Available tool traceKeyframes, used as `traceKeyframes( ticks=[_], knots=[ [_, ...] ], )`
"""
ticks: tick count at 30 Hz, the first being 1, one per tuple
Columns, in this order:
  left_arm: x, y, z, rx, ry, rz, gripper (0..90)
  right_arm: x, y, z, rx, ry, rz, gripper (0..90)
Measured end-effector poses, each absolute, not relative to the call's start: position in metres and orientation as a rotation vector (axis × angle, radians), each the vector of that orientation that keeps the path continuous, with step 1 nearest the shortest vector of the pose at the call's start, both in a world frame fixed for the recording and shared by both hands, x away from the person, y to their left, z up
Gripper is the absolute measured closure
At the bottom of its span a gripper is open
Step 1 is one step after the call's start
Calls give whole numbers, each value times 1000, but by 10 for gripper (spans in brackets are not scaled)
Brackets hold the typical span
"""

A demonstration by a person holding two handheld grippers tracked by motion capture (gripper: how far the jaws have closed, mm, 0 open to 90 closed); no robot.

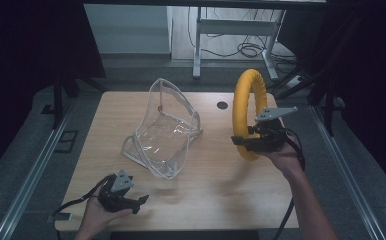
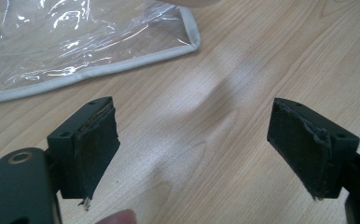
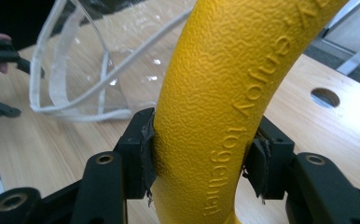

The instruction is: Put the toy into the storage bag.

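yellow ring [image 1: 244, 107] clamped in right tool [image 1: 245, 142]; left tool [image 1: 142, 202] wide open, empty.

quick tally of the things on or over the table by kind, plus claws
Yellow ring: 1, held upright in the right claw
Clear plastic bag: 1, lying open on the table
Claws: 2, the left claw open and empty
Total: 4
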State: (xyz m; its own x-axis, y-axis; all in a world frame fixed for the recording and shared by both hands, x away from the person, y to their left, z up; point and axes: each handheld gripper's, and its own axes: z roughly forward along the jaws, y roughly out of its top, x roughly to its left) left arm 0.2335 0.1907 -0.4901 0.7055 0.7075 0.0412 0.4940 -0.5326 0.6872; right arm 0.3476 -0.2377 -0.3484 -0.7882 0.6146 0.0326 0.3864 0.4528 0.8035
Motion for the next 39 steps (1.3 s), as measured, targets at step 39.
traceKeyframes(
  ticks=[39],
  knots=[
    [233, 191, -489, 2235, 916, 413, 160, 337, -213, -329, 746, 2316, 1635, 487]
  ],
)
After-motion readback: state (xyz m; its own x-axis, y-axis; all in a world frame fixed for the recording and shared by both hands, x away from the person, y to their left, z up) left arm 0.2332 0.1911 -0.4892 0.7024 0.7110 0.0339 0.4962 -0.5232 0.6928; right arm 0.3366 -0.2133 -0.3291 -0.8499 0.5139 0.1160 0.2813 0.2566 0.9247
